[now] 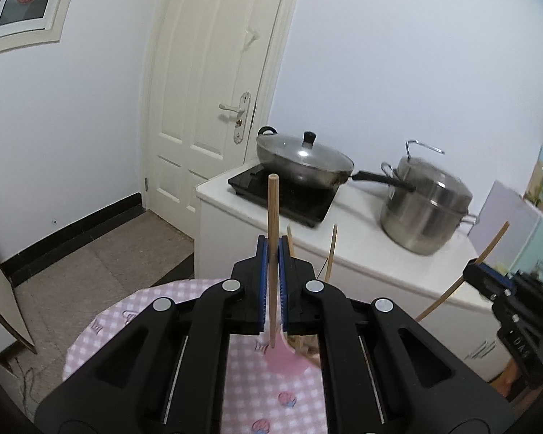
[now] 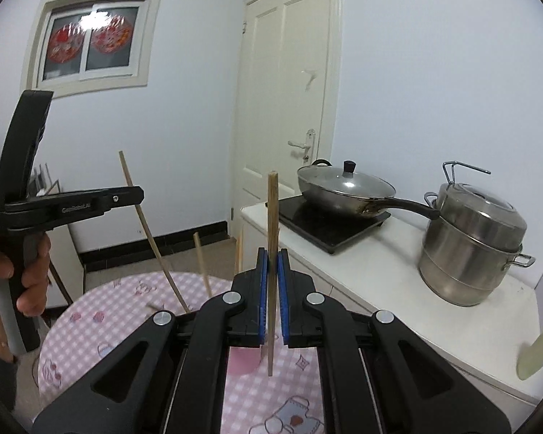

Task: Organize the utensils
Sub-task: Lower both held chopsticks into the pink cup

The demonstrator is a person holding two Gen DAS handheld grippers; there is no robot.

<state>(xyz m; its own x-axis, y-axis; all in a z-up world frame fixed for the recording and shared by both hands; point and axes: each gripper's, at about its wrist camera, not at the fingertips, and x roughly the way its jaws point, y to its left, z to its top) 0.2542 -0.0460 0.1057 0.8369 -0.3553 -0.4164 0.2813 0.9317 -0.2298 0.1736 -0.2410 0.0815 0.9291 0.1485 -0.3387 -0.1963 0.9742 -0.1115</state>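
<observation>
My left gripper (image 1: 273, 242) is shut on a round wooden stick (image 1: 273, 209) that stands upright between its blue pads. From the right wrist view, the left gripper (image 2: 141, 193) shows side-on with that stick (image 2: 144, 224) slanting through it. My right gripper (image 2: 273, 253) is shut on an upright, square-tipped wooden chopstick (image 2: 272, 213). In the left wrist view the right gripper (image 1: 470, 271) sits at the far right, its chopstick (image 1: 492, 246) tilted. Both hover over a round table with a pink checked cloth (image 2: 101, 311). More sticks (image 2: 202, 264) stand behind the jaws, their holder hidden. A pink thing (image 1: 284, 360) lies below, partly hidden.
A white counter (image 2: 398, 289) runs to the right of the table with a black hob (image 2: 322, 224), a lidded wok (image 2: 344, 190) and a steel steamer pot (image 2: 474, 249). A pale cup (image 2: 537, 358) lies near its front edge. A hand (image 2: 32, 271) holds the left gripper's handle. A white door (image 1: 213, 90) is behind.
</observation>
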